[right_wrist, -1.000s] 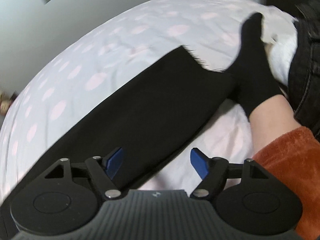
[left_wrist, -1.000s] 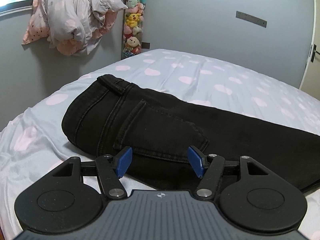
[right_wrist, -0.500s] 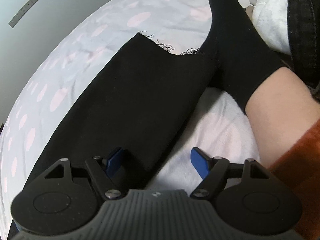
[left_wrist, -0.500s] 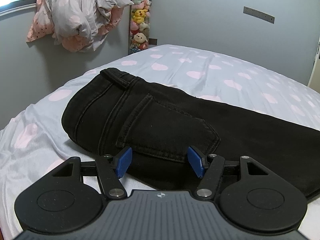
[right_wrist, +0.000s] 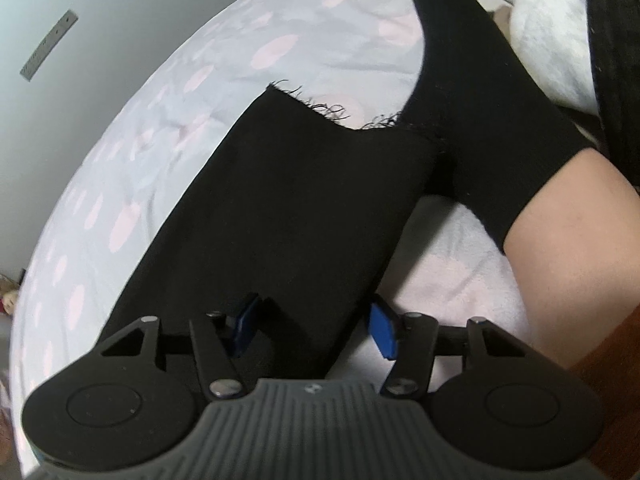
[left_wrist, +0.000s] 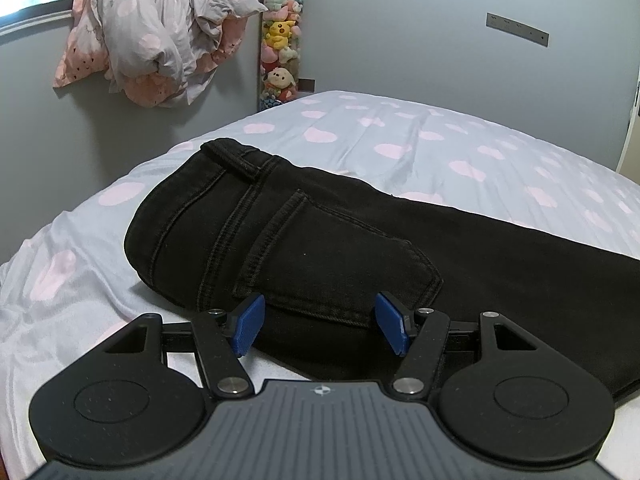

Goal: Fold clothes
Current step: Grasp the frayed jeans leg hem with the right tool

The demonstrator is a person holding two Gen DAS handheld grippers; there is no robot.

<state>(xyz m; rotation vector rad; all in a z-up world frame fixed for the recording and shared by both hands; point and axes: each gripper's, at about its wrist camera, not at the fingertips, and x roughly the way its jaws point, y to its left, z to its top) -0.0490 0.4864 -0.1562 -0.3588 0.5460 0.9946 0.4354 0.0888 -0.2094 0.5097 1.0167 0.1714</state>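
Note:
Black jeans [left_wrist: 320, 240] lie flat on the bed, folded lengthwise, with a back pocket facing up. My left gripper [left_wrist: 320, 326] hovers open at the near edge of the seat, below the pocket, and its blue pads [left_wrist: 248, 324] stand apart from the cloth. In the right wrist view the jeans' leg [right_wrist: 288, 208] runs up to a frayed hem [right_wrist: 320, 110]. My right gripper [right_wrist: 314, 326] is low over the leg's near edge and its jaws are closing. The cloth's edge lies between the pads, which are not pressing on it.
The bed sheet [left_wrist: 460, 148] is pale blue with pink spots. A person's leg in a black sock [right_wrist: 480, 120] rests on the bed beside the hem. Bedding [left_wrist: 152, 40] is heaped on the sill, and a tube of plush toys [left_wrist: 280, 40] stands in the corner.
My right gripper has come down and closer to the jeans' leg, rolling a little, and its jaws have narrowed around the cloth's edge. The left gripper has barely shifted and stays open.

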